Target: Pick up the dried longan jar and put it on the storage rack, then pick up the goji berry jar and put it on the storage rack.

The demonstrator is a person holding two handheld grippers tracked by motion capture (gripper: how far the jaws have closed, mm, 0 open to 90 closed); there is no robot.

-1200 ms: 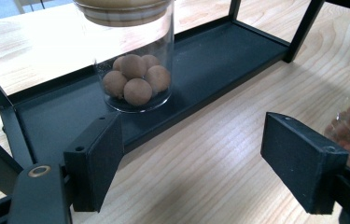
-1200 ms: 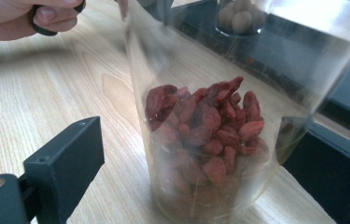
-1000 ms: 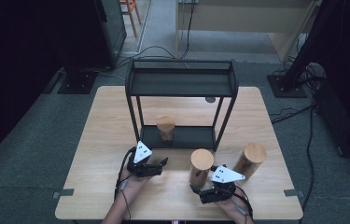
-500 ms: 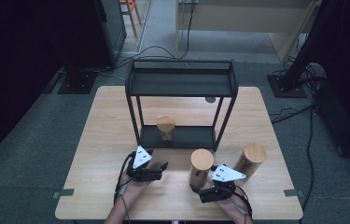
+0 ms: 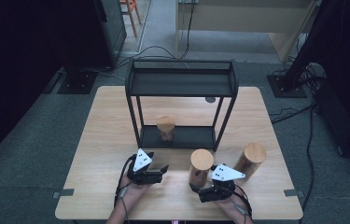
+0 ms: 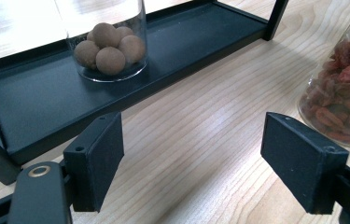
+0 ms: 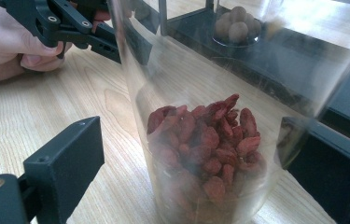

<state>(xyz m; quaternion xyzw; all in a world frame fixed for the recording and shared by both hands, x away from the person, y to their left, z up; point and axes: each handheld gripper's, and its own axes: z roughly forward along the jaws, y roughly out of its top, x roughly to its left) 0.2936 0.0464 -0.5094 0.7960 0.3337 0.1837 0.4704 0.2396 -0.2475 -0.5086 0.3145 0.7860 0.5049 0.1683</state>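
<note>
A glass jar of red dried berries [image 7: 200, 140] with a wooden lid [image 5: 201, 159] stands on the wooden table [image 5: 102, 140]. My right gripper [image 7: 196, 168] is open with its jaws on either side of the jar's lower part. The left pad [image 7: 70, 154] stands clear of the glass. In the high view this gripper [image 5: 199, 185] sits just in front of that jar. My left gripper [image 6: 200, 158] is open and holds nothing, low over the table, left of the berry jar [image 6: 345, 102]. From above, the left gripper [image 5: 164, 170] points right.
A black metal rack [image 5: 182, 84] stands mid-table. A jar of brown balls [image 6: 109, 46] sits on its bottom shelf [image 6: 46, 93]. A third wooden-lidded jar [image 5: 252, 156] stands right of the berry jar. The hand holding the left gripper [image 7: 4, 46] is close by.
My left gripper has drifted slightly back toward the near edge of the table. The right gripper and the jars have stayed put.
</note>
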